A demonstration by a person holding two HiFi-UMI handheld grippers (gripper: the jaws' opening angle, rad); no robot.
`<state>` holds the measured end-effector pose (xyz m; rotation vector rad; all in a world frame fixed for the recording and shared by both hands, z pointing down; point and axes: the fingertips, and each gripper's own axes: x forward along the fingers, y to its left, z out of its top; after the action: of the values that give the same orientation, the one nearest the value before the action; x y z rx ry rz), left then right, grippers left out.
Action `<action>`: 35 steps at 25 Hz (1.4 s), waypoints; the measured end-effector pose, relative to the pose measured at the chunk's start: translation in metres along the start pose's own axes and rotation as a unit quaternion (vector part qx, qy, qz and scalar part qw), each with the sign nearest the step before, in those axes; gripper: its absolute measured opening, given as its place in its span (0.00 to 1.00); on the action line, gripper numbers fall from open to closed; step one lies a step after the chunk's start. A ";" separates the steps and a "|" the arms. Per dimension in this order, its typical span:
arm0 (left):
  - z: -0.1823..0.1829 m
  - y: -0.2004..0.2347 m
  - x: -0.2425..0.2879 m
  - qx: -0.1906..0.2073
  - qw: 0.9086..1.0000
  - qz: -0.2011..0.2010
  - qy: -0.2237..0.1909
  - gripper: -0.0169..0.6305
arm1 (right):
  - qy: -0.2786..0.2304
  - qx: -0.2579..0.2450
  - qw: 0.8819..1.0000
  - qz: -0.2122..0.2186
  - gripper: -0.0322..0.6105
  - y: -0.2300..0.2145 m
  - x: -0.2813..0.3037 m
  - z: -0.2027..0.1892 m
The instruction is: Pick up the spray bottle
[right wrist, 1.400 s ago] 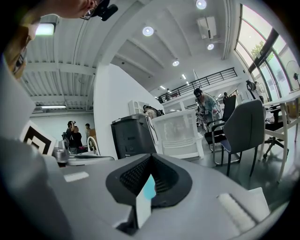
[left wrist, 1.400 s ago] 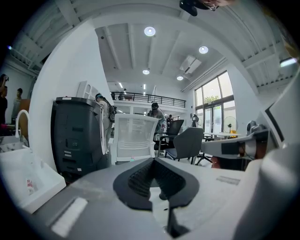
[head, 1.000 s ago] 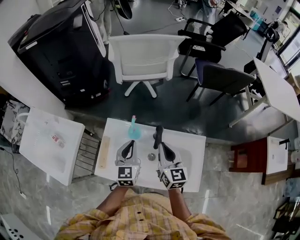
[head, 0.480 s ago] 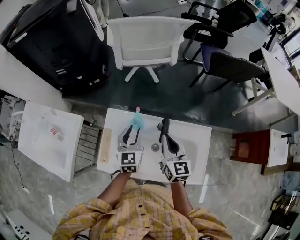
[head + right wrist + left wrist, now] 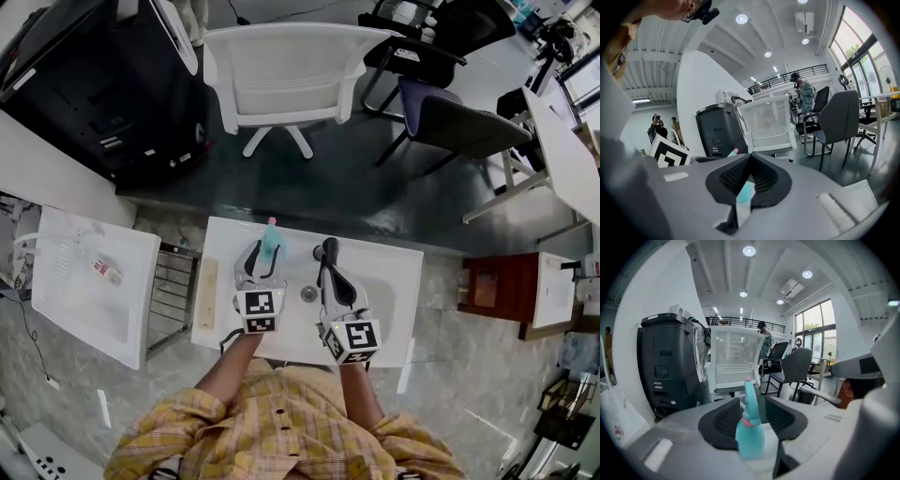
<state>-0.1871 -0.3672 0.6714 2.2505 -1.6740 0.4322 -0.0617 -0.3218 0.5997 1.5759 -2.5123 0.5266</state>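
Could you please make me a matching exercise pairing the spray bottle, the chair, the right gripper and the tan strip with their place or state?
1. spray bottle
2. chair
3. right gripper
4. tan strip

a. jaws together
b. lies flat near the left edge of the table
c. stands upright on the table, teal
d. on the floor beyond the table

Pairs: 1-c, 2-d, 3-a, 4-b

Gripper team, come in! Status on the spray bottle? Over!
Left gripper jaws just opening wide, teal spray bottle upright between them, not gripped. Right gripper jaws shut, empty. Nothing blocking.
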 end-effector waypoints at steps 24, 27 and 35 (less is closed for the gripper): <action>0.010 -0.004 0.008 -0.013 1.000 -0.006 0.002 0.17 | -0.011 0.007 1.000 -0.013 0.05 -0.018 -0.006 0.012; 0.017 -0.008 0.004 -0.013 1.000 -0.011 -0.004 0.17 | -0.015 0.008 1.000 -0.012 0.05 -0.018 -0.009 0.016; 0.037 -0.016 -0.012 -0.018 0.999 -0.023 -0.016 0.17 | -0.029 0.007 0.999 -0.012 0.05 -0.020 -0.015 0.031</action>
<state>-0.1728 -0.3680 0.6320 2.2770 -1.6290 0.3545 -0.0347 -0.3286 0.5707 1.6469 -2.5340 0.5025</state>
